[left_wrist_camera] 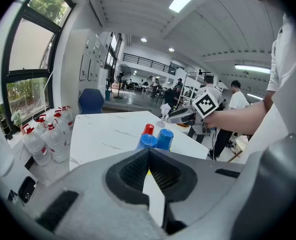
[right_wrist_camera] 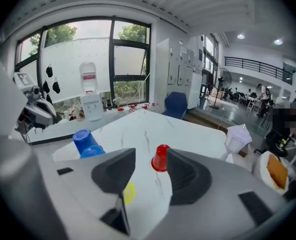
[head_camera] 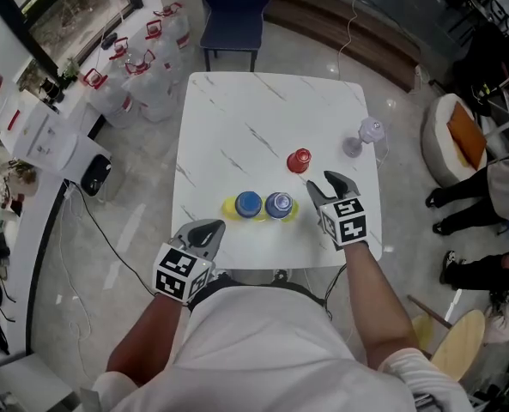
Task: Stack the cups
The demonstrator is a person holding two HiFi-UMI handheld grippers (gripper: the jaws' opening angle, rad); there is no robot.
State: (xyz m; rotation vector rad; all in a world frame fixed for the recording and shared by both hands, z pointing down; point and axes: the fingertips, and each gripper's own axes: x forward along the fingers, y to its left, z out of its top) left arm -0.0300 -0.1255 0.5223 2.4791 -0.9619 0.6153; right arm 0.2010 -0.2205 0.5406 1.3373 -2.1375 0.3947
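Note:
Two blue cups stand upside down side by side near the front edge of the white marble table, with yellow showing at their bases. A red cup stands upside down further back and to the right. My right gripper hovers open just in front of the red cup, which shows beyond the gap between the jaws, not inside it. My left gripper sits shut at the table's front edge, left of the blue cups, holding nothing.
A clear purple lantern-like piece stands near the table's right edge. A blue chair is behind the table and water jugs are on the floor at the back left. People stand off to the right.

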